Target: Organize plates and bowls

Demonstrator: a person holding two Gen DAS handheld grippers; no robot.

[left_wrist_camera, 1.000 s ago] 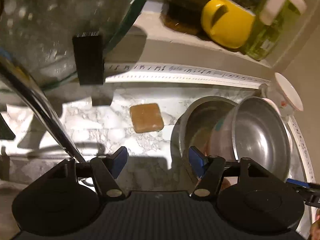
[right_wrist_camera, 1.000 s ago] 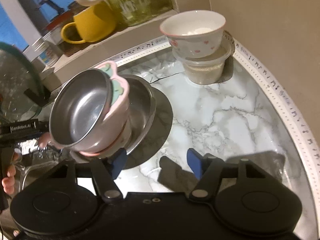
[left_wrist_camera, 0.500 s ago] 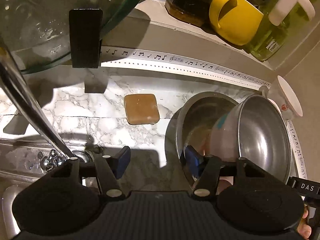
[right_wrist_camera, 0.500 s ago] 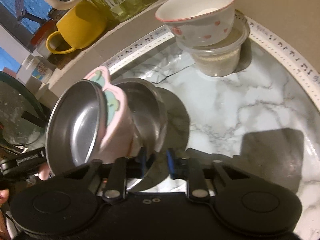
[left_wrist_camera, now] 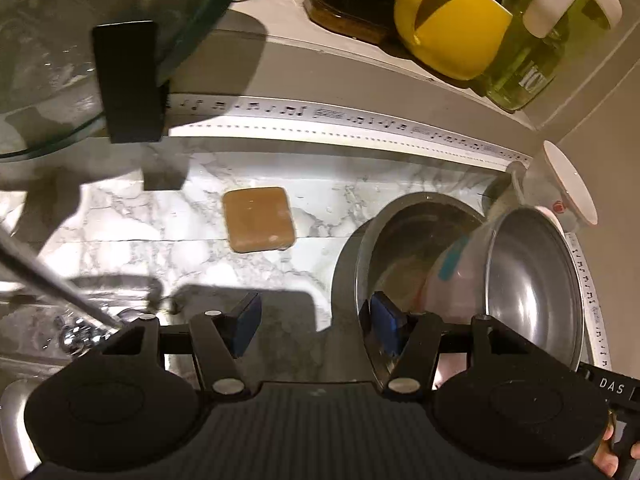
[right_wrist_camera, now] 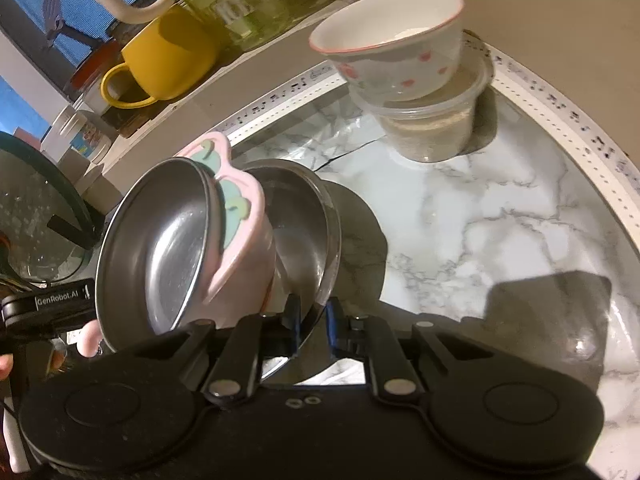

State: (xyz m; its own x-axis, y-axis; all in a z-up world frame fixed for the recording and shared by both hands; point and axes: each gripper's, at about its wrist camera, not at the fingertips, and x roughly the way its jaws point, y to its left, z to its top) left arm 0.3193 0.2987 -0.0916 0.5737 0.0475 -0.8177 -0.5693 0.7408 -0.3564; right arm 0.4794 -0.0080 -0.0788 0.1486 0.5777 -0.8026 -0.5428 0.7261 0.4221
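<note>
A large steel bowl (right_wrist_camera: 308, 240) stands tilted on the marble counter (right_wrist_camera: 500, 220). Leaning inside it is a pink bowl (right_wrist_camera: 244, 240) with a smaller steel bowl (right_wrist_camera: 160, 248) nested in it. My right gripper (right_wrist_camera: 310, 320) is shut on the near rim of the large steel bowl. In the left wrist view the same steel bowl (left_wrist_camera: 420, 232) and the pink bowl's steel liner (left_wrist_camera: 532, 280) sit at the right. My left gripper (left_wrist_camera: 316, 326) is open; its right finger (left_wrist_camera: 384, 328) reaches just inside the bowl's rim without pressing on it.
A white bowl with pink hearts (right_wrist_camera: 392, 48) rests on a clear plastic tub (right_wrist_camera: 432, 128) at the back right. A brown soap bar (left_wrist_camera: 259, 219) lies mid-counter. A glass lid (left_wrist_camera: 60, 40), a faucet (left_wrist_camera: 40, 272), a yellow mug (left_wrist_camera: 448, 24) and a green bottle (left_wrist_camera: 528, 60) line the back.
My right gripper has closed onto the large steel bowl's rim, and the stacked bowls have tipped more steeply. My left gripper narrowed a little and edged toward the bowl.
</note>
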